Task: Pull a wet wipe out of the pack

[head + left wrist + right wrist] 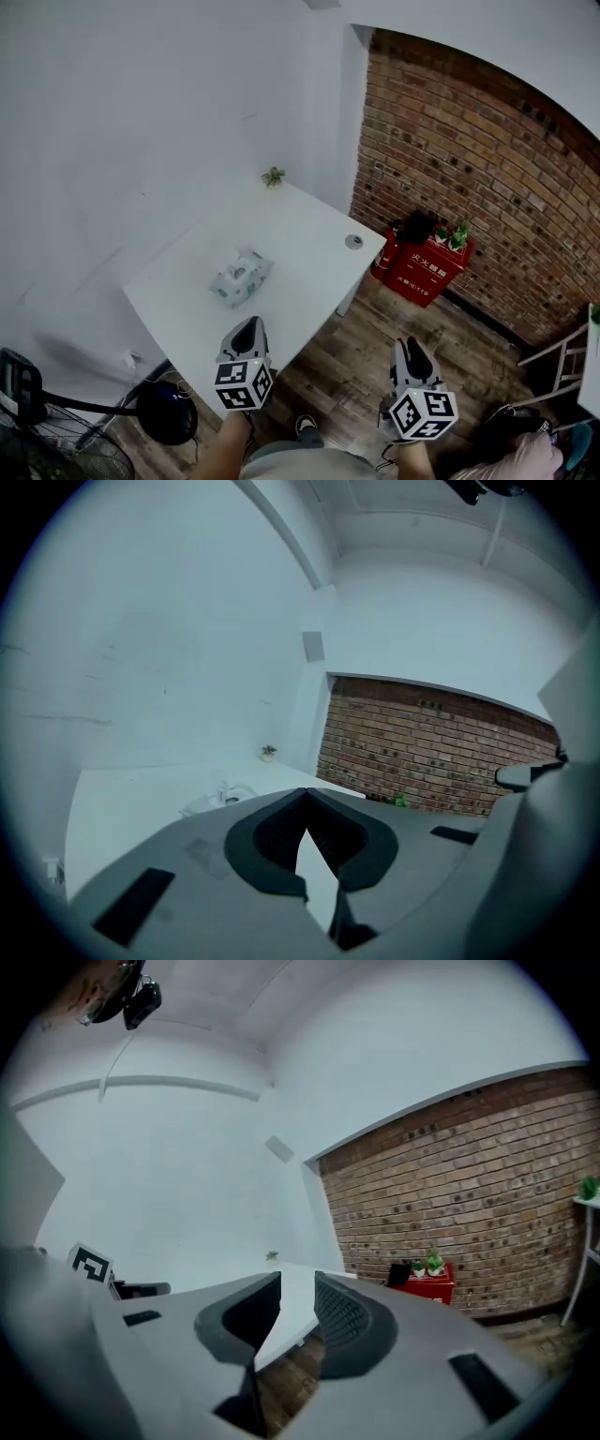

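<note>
The wet wipe pack (242,277), pale with a printed pattern, lies near the middle of the white table (309,234); in the left gripper view the pack (220,797) shows small, beyond the jaws. My left gripper (248,326) hovers over the table's near edge, short of the pack, and its jaws (306,791) meet at the tips with nothing held. My right gripper (411,347) hangs over the wooden floor to the right of the table. Its jaws (297,1279) stand slightly apart and empty.
A tiny potted plant (273,175) sits at the table's far corner and a round grommet (353,241) near its right edge. Red boxes (427,264) with small plants stand against the brick wall. A dark fan (56,441) is on the floor at left.
</note>
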